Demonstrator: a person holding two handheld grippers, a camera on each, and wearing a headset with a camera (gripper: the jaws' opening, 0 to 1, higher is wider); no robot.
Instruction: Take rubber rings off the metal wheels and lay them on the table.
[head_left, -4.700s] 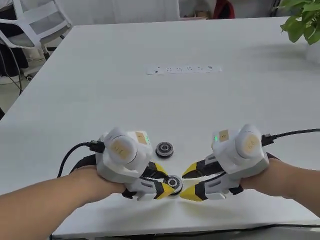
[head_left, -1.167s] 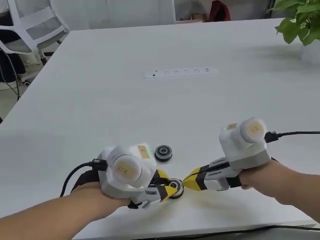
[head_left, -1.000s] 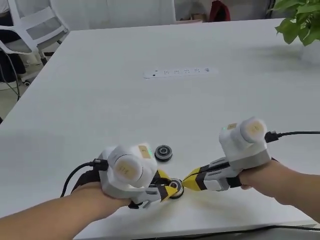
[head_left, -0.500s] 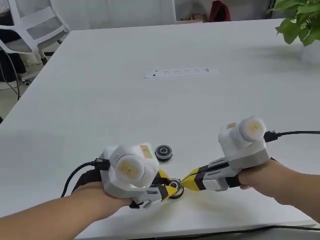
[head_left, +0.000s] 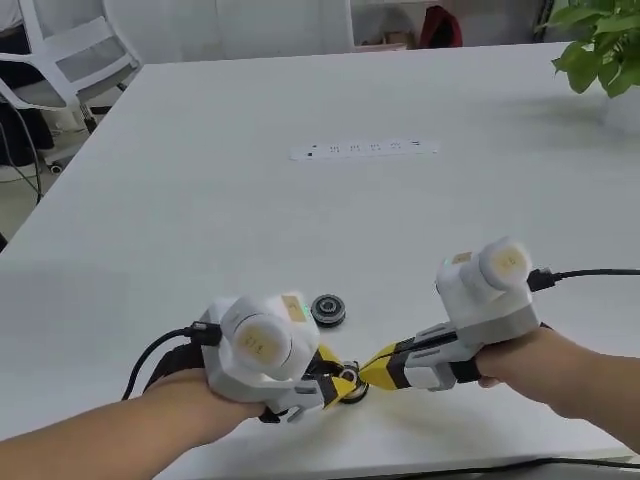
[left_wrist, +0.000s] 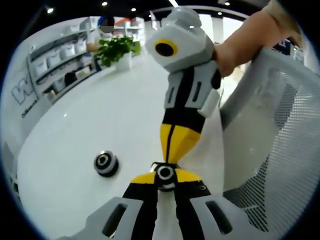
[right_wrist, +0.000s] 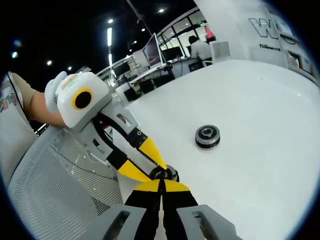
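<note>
Head view: left gripper (head_left: 338, 379) and right gripper (head_left: 367, 373) meet at a small black-rimmed metal wheel (head_left: 351, 388); a second wheel (head_left: 328, 310) lies just beyond it on the white desk (head_left: 300, 220).
Left gripper view: left fingers (left_wrist: 144, 179) clamped on the small wheel.
Right gripper view: right fingers (right_wrist: 173, 186) together, tips touching it.

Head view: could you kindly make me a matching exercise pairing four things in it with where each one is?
Things:
1. power strip
2. plant
3. loose wheel
4. gripped wheel

Places:
A. between the left gripper's jaws
B. top right corner of the view
C. flat on the table, just beyond the gripped wheel
D. mid-table, farther away

Pairs: 1-D; 2-B; 3-C; 4-A
</note>
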